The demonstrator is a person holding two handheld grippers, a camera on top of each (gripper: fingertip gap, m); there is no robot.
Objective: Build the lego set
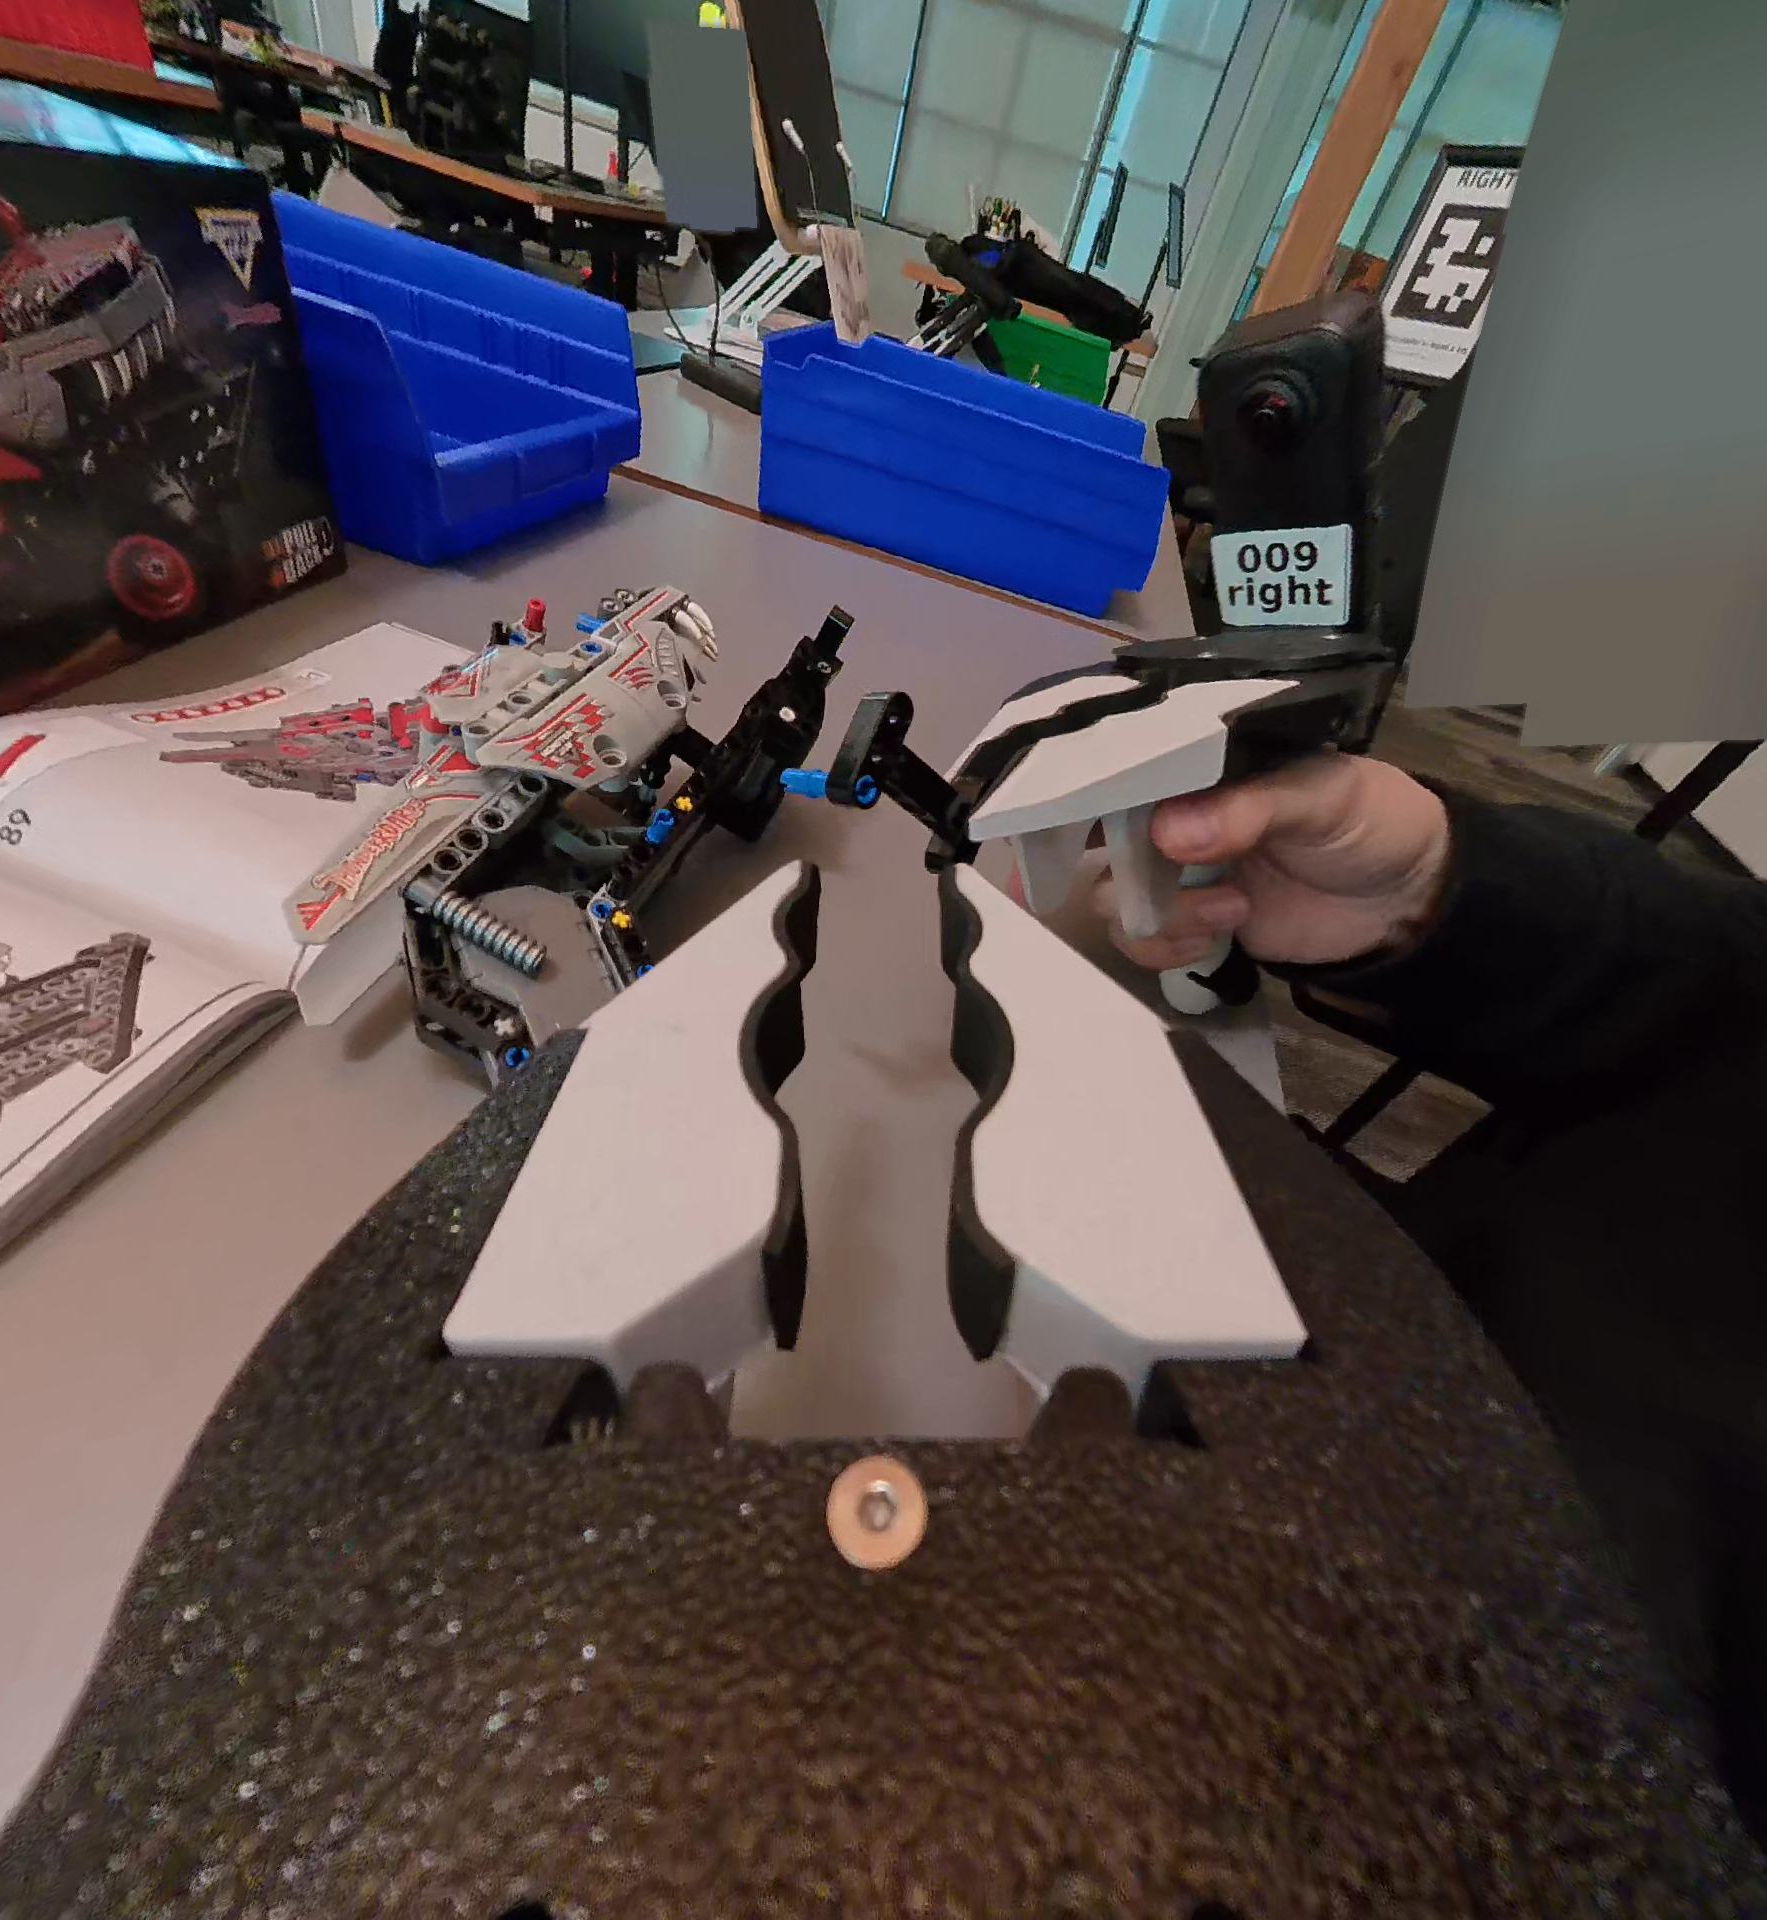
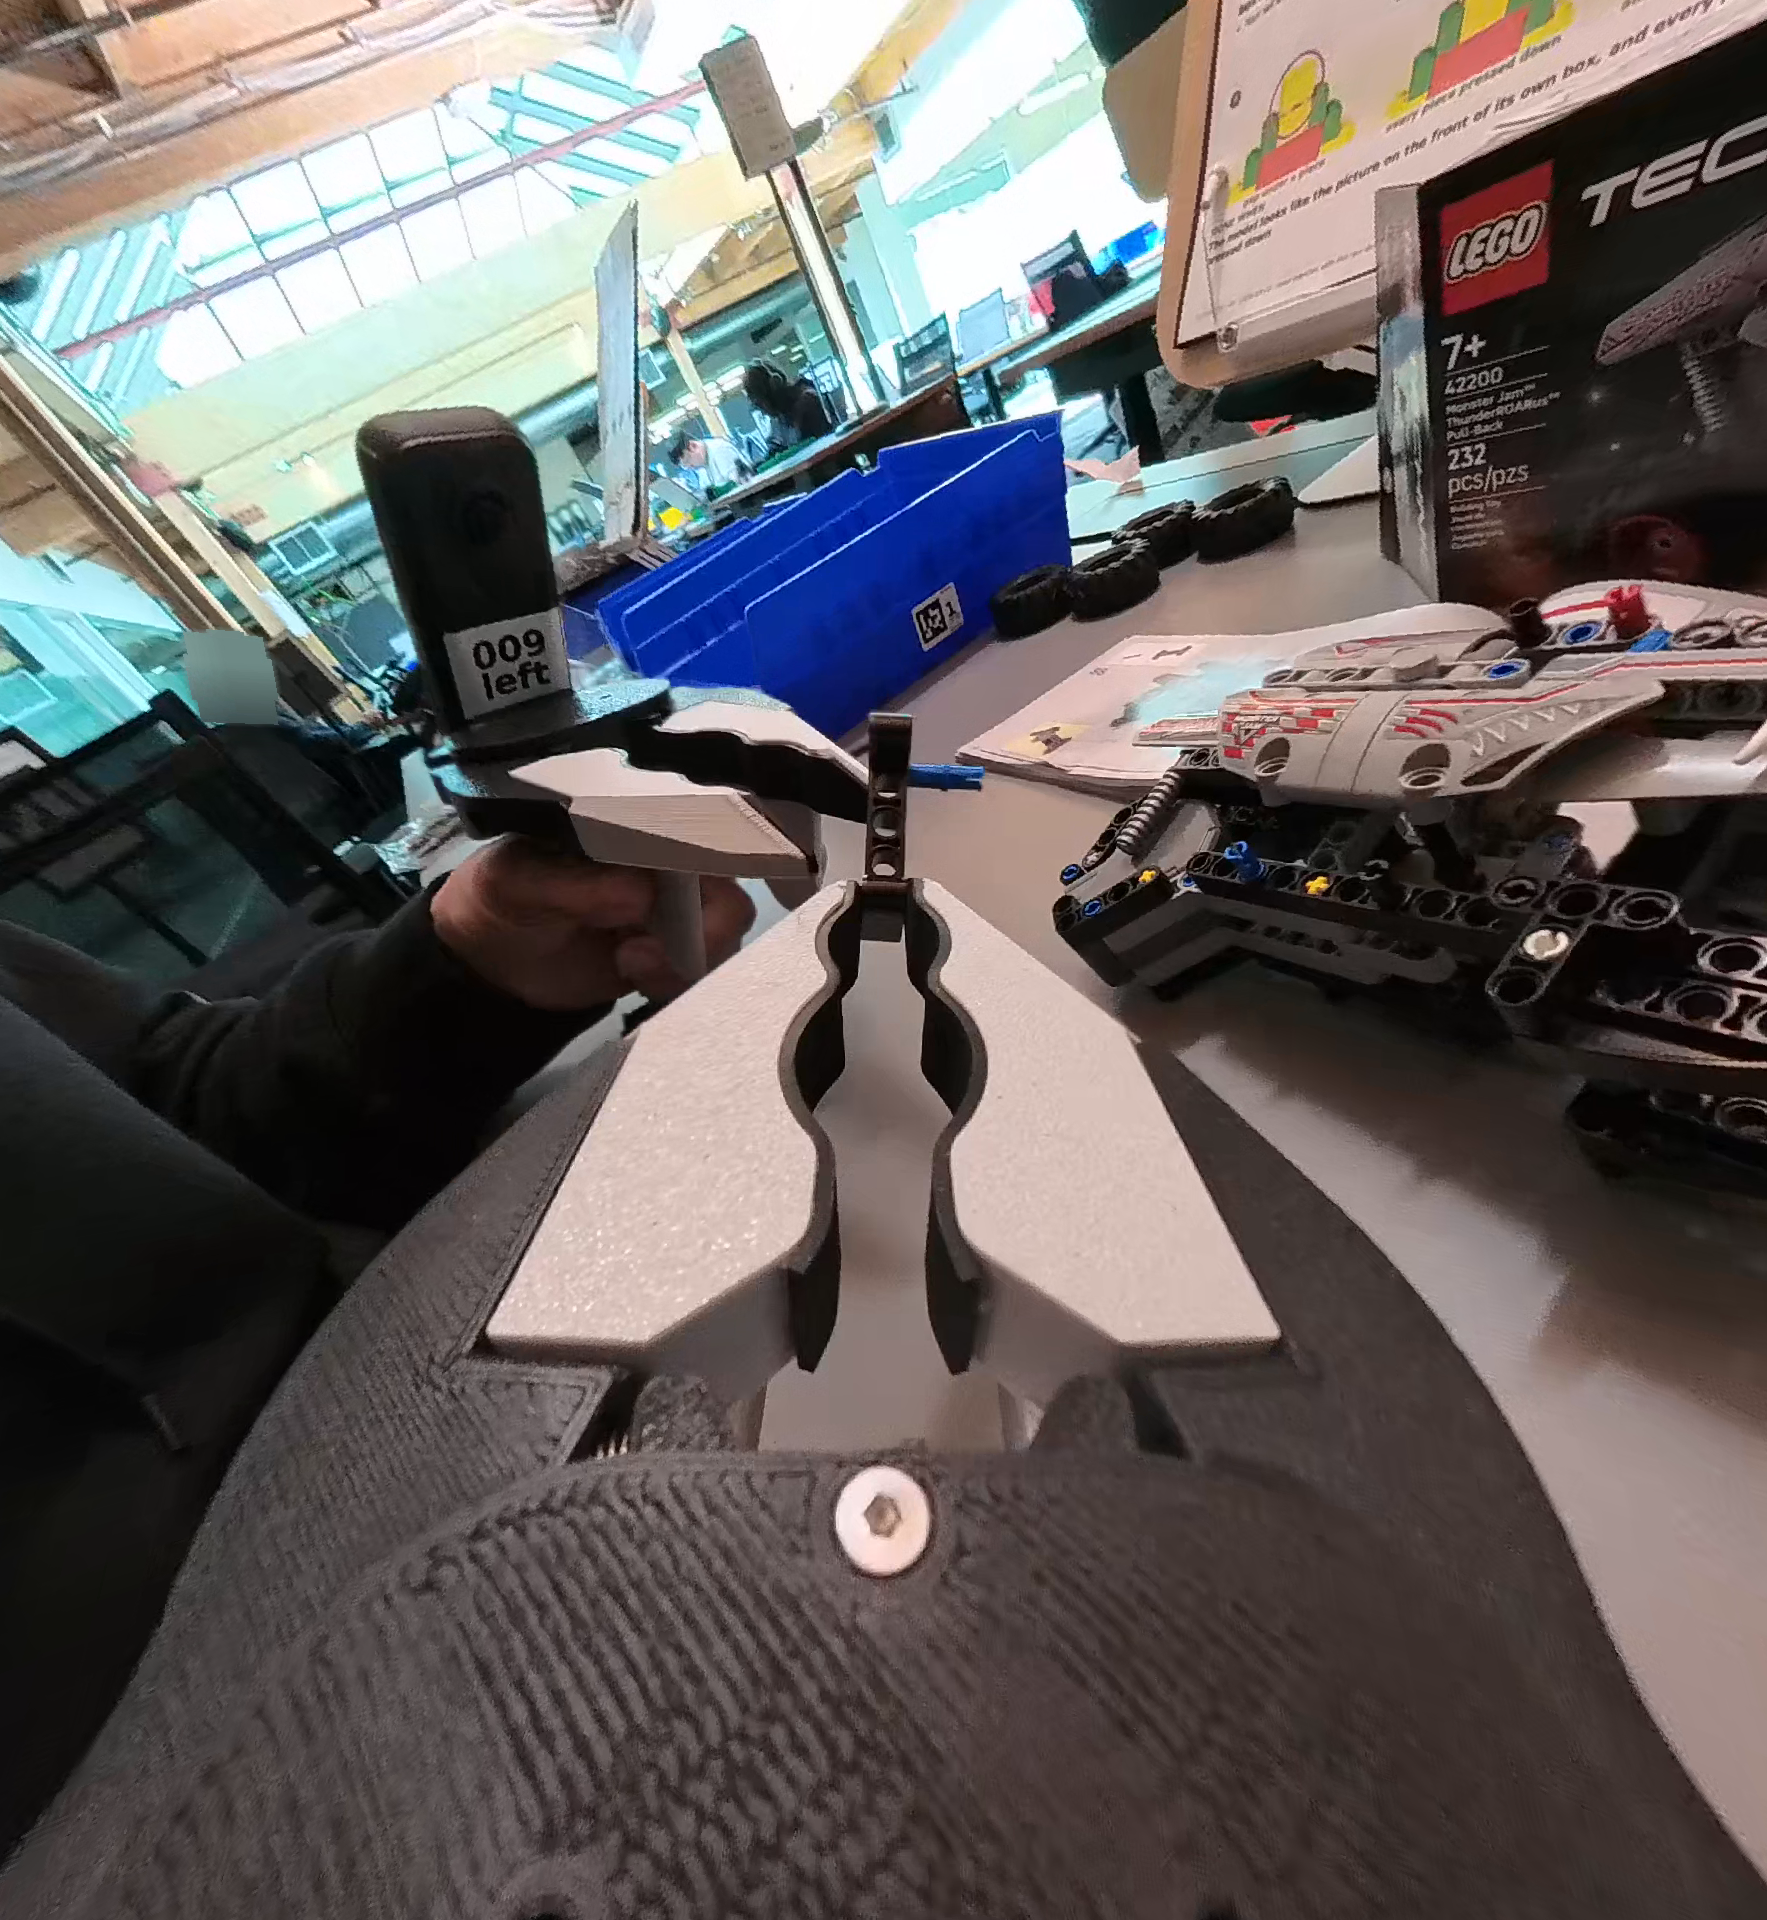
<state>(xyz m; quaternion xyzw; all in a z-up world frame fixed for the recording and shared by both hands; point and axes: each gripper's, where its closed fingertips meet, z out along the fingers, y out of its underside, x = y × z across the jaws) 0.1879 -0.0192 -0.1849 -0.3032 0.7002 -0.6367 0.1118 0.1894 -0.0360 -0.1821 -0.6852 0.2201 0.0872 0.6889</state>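
Observation:
The half-built grey, red and black Lego truck (image 1: 546, 790) lies on the grey table (image 1: 183, 1299), left of centre; it also shows at the right of the right wrist view (image 2: 1461, 831). My right gripper (image 2: 884, 902) is shut on a black beam (image 2: 885, 810) carrying a blue pin (image 2: 946, 774). In the left wrist view the right gripper (image 1: 946, 836) holds that beam (image 1: 874, 738) just right of the truck's black rear end, pin (image 1: 806, 781) pointing at it. My left gripper (image 1: 879, 883) is open and empty, hovering just in front of the truck and beam.
An open instruction booklet (image 1: 131, 831) lies left of the truck, the set's box (image 1: 79, 416) behind it. Two blue bins (image 1: 463, 384) (image 1: 952, 457) stand at the back. Black tyres (image 2: 1139, 561) lie beside a blue bin (image 2: 858, 582). The table edge is at the right. The tips of both grippers are at nearly the same place.

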